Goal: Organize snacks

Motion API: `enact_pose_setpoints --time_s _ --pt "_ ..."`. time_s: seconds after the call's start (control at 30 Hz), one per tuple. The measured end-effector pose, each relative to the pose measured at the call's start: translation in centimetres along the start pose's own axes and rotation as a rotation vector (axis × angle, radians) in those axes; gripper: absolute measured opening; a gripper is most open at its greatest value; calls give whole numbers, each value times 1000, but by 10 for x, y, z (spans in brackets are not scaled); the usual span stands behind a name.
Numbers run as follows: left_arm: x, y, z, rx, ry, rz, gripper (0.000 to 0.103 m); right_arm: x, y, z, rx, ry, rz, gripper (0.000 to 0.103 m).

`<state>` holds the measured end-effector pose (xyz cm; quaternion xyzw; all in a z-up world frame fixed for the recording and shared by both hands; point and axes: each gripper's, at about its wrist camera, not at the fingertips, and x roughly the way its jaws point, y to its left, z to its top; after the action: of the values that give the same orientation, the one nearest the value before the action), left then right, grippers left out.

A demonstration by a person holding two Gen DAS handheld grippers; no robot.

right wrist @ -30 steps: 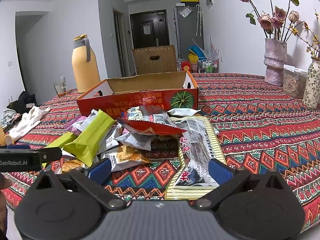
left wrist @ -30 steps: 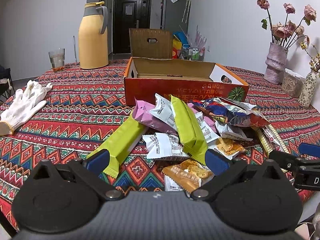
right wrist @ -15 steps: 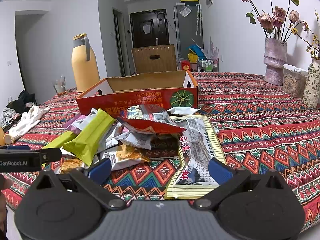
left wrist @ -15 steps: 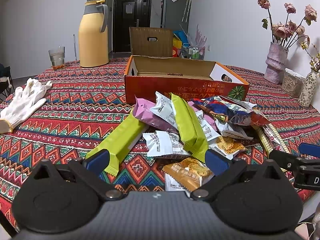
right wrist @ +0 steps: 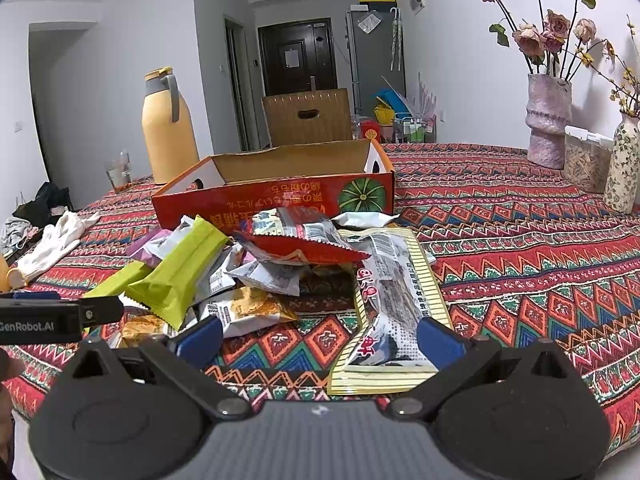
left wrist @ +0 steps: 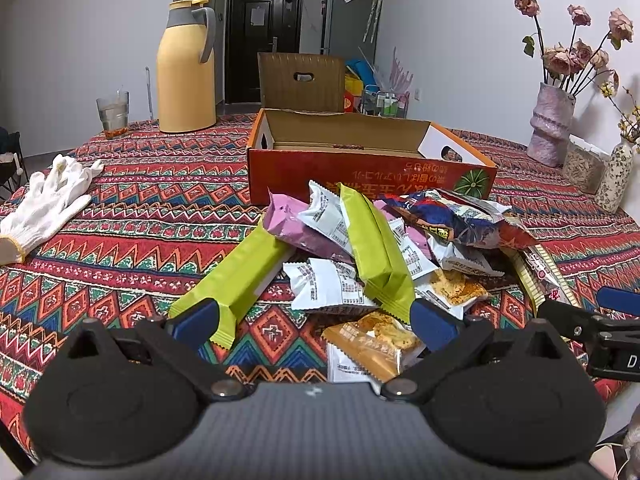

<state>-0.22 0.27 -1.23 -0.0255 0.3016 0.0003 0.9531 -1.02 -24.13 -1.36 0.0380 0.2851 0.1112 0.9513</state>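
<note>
I see a yellow thermos jug [left wrist: 186,68] beside a drinking glass [left wrist: 113,114] at the worktop's [left wrist: 140,208] far edge. White gloves [left wrist: 48,200] lie left; a vase of dried roses [left wrist: 552,124] stands right.

A loose heap of snack packets [left wrist: 372,256] lay on the patterned tablecloth, just in front of an open red cardboard box [left wrist: 360,168] that stood upright with brown inner walls. At the heap's left, a long lime-green bar [left wrist: 236,276] lay flat, angled toward the near left. A second lime-green bar [left wrist: 376,248] rested tilted on top of white printed sachets [left wrist: 328,284]. A purple packet [left wrist: 296,228] sat behind them. A red and blue bag [left wrist: 456,220] lay crumpled at the far right. A large yellow-striped packet [right wrist: 392,308] lay flat at the right edge, and an orange biscuit packet [left wrist: 372,344] sat nearest.
</note>
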Motion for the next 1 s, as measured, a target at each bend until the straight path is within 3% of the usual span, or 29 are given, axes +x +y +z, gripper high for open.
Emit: enact_pose_setpoints --time_s 0.43,1.0 --pt "3 -6 -2 2 30 -9 103 -2 -5 -3 13 3 1 103" --pt "28 -31 -20 36 192 -46 103 -4 -22 -17 49 29 -9 103"
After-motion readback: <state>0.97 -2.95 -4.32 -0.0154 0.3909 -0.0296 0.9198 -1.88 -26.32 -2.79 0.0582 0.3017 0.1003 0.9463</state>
